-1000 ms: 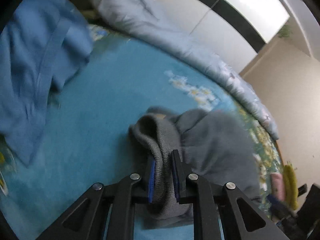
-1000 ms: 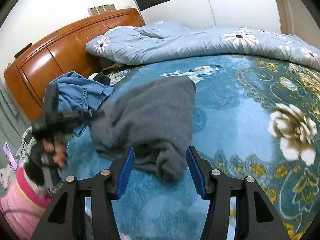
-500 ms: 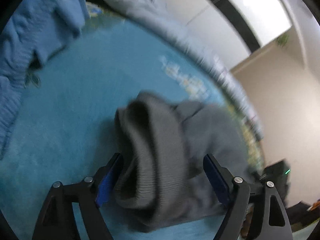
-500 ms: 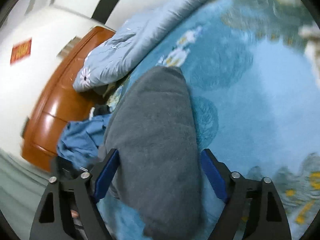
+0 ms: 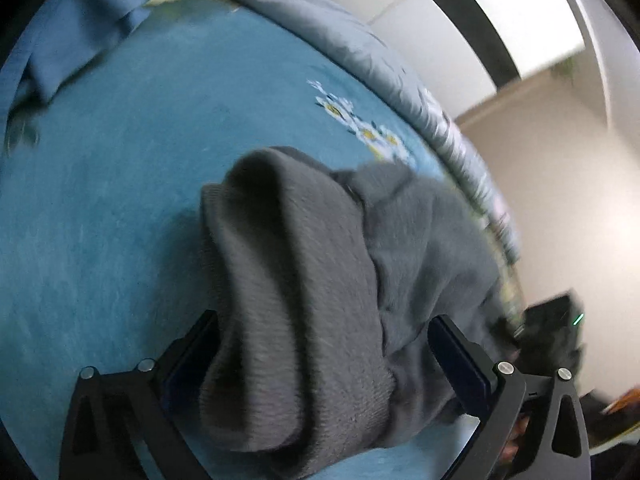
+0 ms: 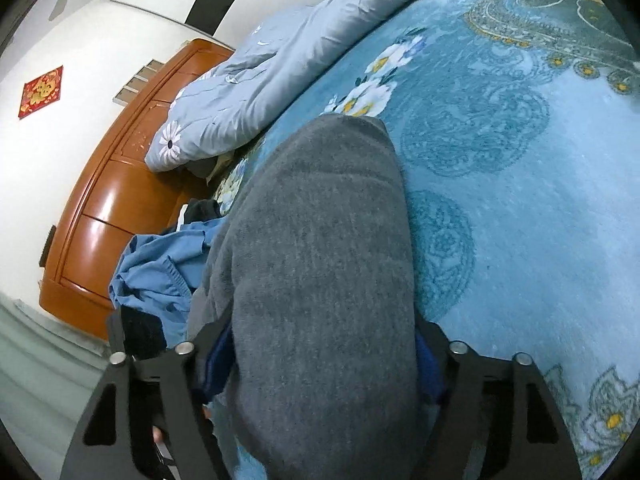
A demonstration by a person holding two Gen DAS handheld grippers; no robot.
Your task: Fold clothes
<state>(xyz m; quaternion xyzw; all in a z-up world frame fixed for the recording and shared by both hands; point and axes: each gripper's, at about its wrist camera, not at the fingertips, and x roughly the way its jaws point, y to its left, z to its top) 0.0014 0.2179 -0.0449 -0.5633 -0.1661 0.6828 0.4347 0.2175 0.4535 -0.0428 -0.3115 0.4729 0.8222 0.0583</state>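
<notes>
A grey knitted sweater (image 5: 320, 300) lies bunched on the teal flowered bedspread (image 5: 100, 220). My left gripper (image 5: 324, 344) is open, its jaws wide apart on either side of the sweater's ribbed edge. In the right wrist view the same sweater (image 6: 320, 280) fills the middle. My right gripper (image 6: 320, 352) is open too, with the grey cloth lying between and over its blue pads (image 6: 218, 356). A blue garment (image 6: 160, 268) lies crumpled just left of the sweater.
A pale grey flowered quilt (image 6: 280, 60) is heaped along the far side of the bed. An orange wooden headboard (image 6: 120, 200) stands at the left. The blue garment also shows at the top left in the left wrist view (image 5: 80, 20).
My left gripper was shut on the sweater's ribbed edge and has opened wide. My right gripper has moved in over the sweater, which now lies between its jaws.
</notes>
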